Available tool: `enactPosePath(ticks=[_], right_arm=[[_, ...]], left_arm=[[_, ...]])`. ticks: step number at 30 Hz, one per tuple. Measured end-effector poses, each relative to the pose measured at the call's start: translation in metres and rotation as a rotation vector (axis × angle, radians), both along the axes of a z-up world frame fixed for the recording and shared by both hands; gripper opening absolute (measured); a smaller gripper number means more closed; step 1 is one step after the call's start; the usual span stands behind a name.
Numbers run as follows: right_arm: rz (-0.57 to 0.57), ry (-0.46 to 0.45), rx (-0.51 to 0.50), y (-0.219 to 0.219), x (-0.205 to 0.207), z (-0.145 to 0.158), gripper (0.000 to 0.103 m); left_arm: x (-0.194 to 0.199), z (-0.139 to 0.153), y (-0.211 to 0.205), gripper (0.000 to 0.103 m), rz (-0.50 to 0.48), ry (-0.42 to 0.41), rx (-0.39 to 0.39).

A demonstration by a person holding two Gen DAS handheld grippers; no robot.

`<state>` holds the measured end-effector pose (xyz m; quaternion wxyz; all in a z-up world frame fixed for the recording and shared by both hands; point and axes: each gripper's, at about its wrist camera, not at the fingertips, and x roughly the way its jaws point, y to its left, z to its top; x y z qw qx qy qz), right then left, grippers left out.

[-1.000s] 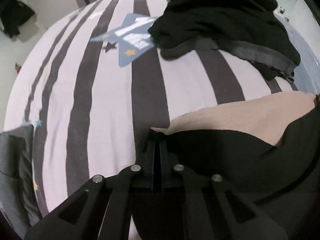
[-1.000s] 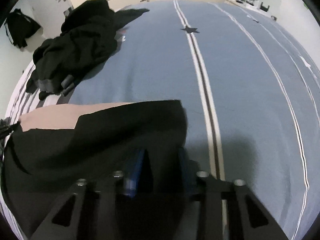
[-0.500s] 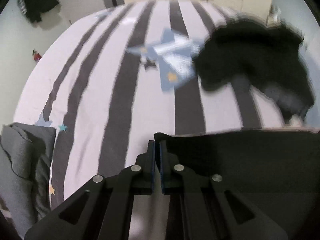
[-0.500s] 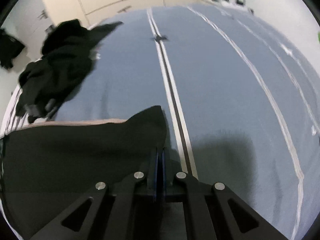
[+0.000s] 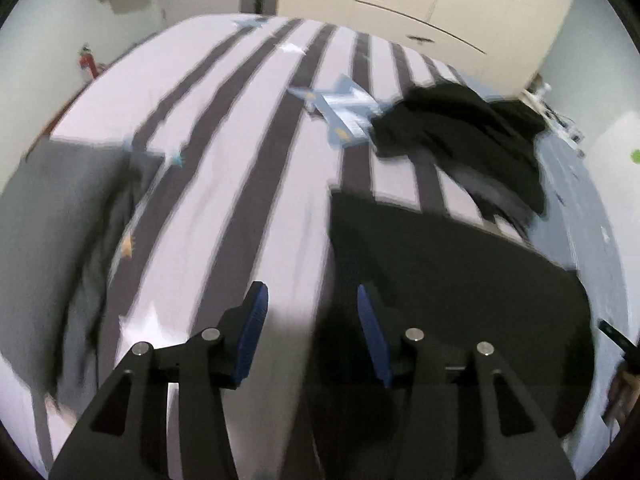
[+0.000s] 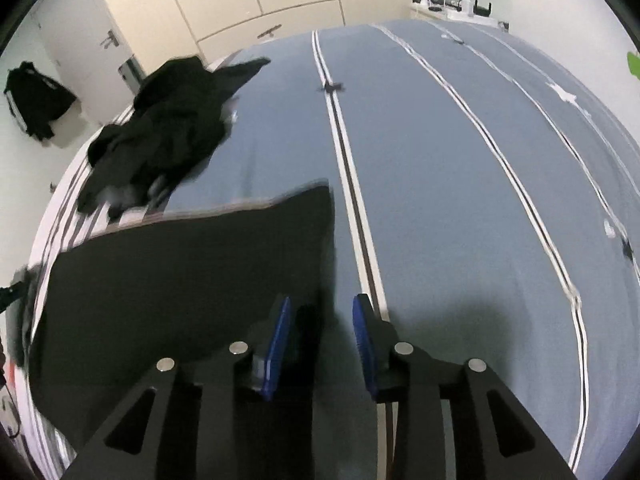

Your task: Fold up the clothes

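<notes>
Striped bed, two black garments, grey one

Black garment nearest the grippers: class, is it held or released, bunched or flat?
Released and flat. The black garment lies smooth on the bed; the left gripper and right gripper are open, holding nothing.

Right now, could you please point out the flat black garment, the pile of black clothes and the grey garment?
flat black garment (image 6: pixel 192 280), right wrist view, its middle.
pile of black clothes (image 6: pixel 168 132), right wrist view, its centre.
grey garment (image 5: pixel 60 220), left wrist view, its middle.
</notes>
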<state>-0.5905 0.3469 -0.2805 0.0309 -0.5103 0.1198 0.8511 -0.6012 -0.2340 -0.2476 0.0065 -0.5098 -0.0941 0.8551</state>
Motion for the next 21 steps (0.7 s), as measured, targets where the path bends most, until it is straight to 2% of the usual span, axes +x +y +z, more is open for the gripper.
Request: enactPosePath(ticks=[2, 5, 10, 16, 21], right_arm=[[0.009, -0.022, 0.005, -0.004, 0.024, -0.004, 0.03], [0.014, -0.077, -0.002, -0.009, 0.06, -0.018, 0.03], [-0.02, -0.098, -0.04, -0.013, 0.092, -0.019, 0.033], [0.031, -0.104, -0.012, -0.026, 0.107, -0.013, 0.034], [0.06, -0.074, -0.017, -0.032, 0.118, -0.004, 0.034]], left_arm=[[0.033, -0.007, 0.013, 0.044, -0.034, -0.029, -0.015], [0.075, -0.024, 0.028, 0.044, -0.057, -0.084, 0.004], [0.118, -0.038, 0.045, 0.044, -0.09, -0.096, -0.025], [0.131, -0.042, 0.053, 0.044, -0.112, -0.085, -0.001], [0.137, -0.025, 0.049, 0.043, -0.105, -0.028, 0.046]])
